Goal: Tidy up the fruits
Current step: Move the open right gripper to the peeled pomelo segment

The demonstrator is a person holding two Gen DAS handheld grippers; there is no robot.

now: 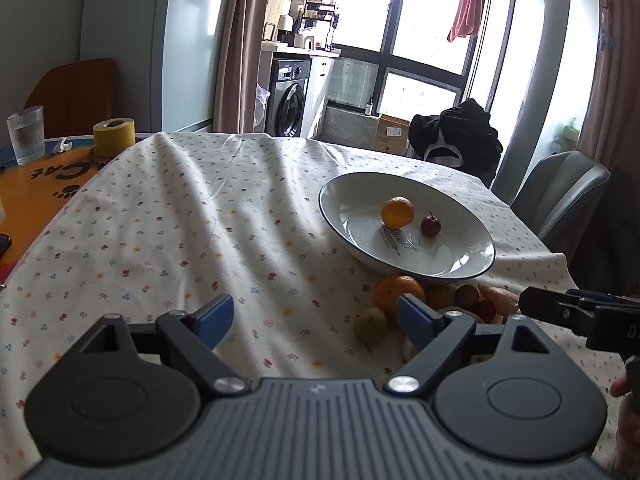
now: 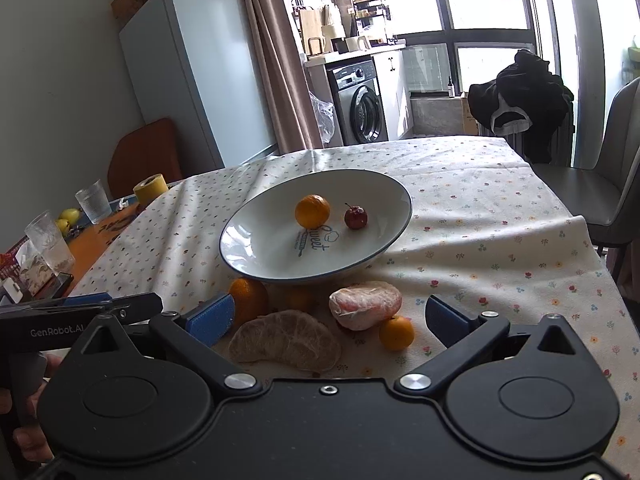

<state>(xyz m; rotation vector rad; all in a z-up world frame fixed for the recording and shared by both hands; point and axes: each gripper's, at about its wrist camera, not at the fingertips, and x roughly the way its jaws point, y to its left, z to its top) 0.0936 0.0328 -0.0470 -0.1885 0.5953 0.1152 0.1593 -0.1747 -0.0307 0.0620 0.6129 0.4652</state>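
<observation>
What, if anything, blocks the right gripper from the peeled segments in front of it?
Nothing visible does. The right gripper is open, and the two peeled segments lie on the tablecloth directly ahead between its fingers. A small orange sits against the farther segment's right side.

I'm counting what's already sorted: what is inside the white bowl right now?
In the bowl lie an orange and a small red fruit, apart, beside printed lettering. Nothing in it looks covered; the remaining fruit sits outside on the cloth.
</observation>
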